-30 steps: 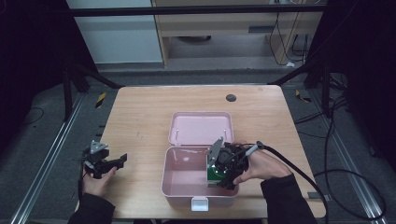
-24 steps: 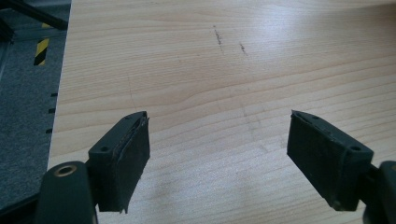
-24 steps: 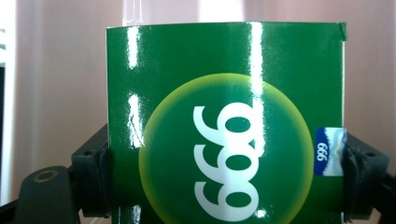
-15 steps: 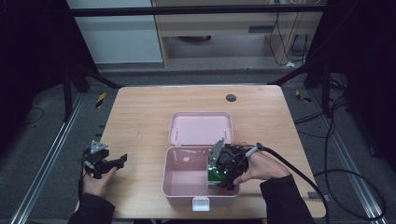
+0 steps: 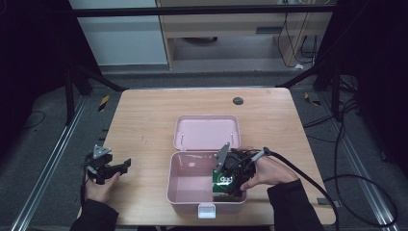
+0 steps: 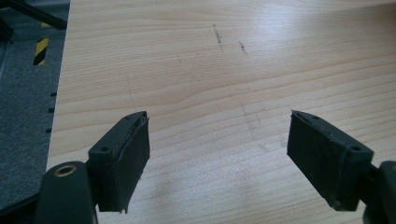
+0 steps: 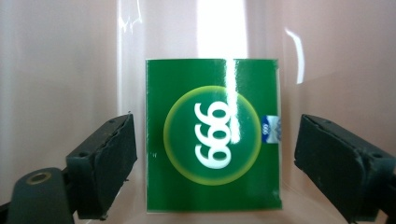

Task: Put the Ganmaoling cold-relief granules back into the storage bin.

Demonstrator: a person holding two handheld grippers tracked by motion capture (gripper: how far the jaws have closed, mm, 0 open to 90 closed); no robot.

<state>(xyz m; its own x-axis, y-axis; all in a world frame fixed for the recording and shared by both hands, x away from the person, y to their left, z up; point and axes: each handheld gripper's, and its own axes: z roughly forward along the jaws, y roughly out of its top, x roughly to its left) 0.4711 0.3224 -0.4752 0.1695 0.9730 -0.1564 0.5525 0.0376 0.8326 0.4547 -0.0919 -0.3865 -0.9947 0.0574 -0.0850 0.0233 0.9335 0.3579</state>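
Change since the earlier frames: almost nothing has shifted; both hands sit where they sat, the green box occupies the same corner, and my right jaws have just been opening, with the box between them
Right gripper (image 5: pixel 230 185): I hold it tipped down into the near right corner of the pink case (image 5: pixel 185 195); in the right gripper view its jaws stand apart on either side of the green box (image 7: pixel 214 135) with a gap at each flank, so they no longer clamp it
Green box: small, glossy, printed with white numerals in a yellow-green ring; it lies inside the case against the pale pink wall, a small blue-and-white label at its right edge
Pink case: lid (image 5: pixel 207 132) thrown back flat on the table (image 5: pixel 144 120); white latch (image 5: pixel 206 211) at the near wall
Left gripper (image 5: pixel 109 168): jaws spread wide over bare wood, nothing between them; it rests near the left edge, well apart from the case
Step in hand: release of the box into the case, as I judge it
Next move: I would lift the right gripper straight out without brushing the box, then swing the lid over and close it
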